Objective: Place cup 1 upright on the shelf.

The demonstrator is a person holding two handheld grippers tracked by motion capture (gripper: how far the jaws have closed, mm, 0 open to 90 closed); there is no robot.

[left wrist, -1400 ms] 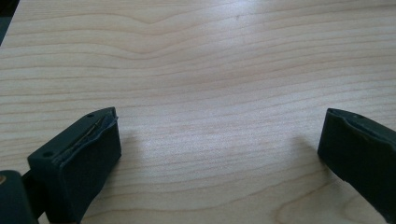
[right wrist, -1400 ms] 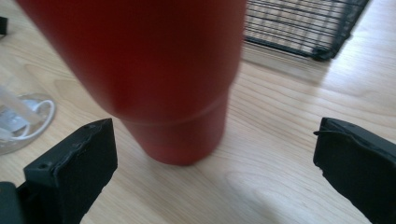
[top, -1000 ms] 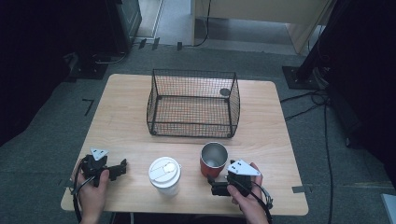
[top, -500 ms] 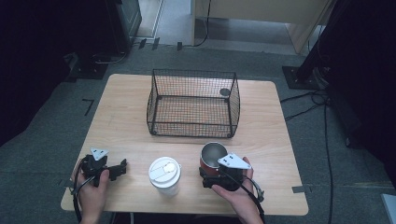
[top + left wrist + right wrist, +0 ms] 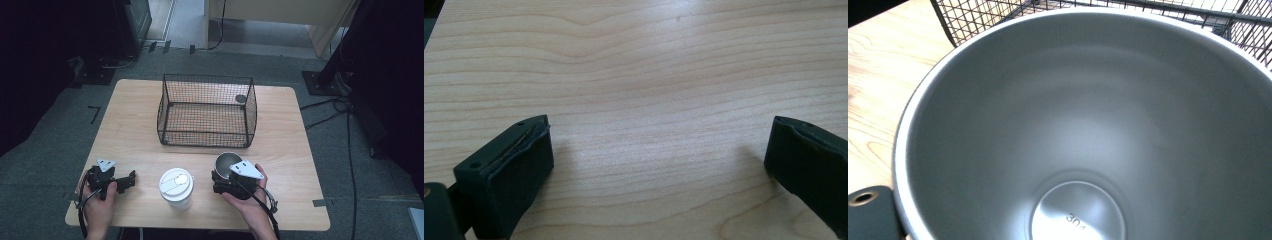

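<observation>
The right gripper point(image 5: 223, 183) has moved in over the last second until its fingers point(image 5: 868, 212) flank the steel cup point(image 5: 227, 164), grip not discernible, which stands on the bench point(image 5: 135, 125) before the wire basket point(image 5: 206, 111), suggesting a pickup, while the left gripper point(image 5: 126, 180) rests open.

The right gripper point(image 5: 223, 181) moved left and forward along the table until it reached the metal cup point(image 5: 227, 162), whose steel interior point(image 5: 1088, 130) came to face its camera.
</observation>
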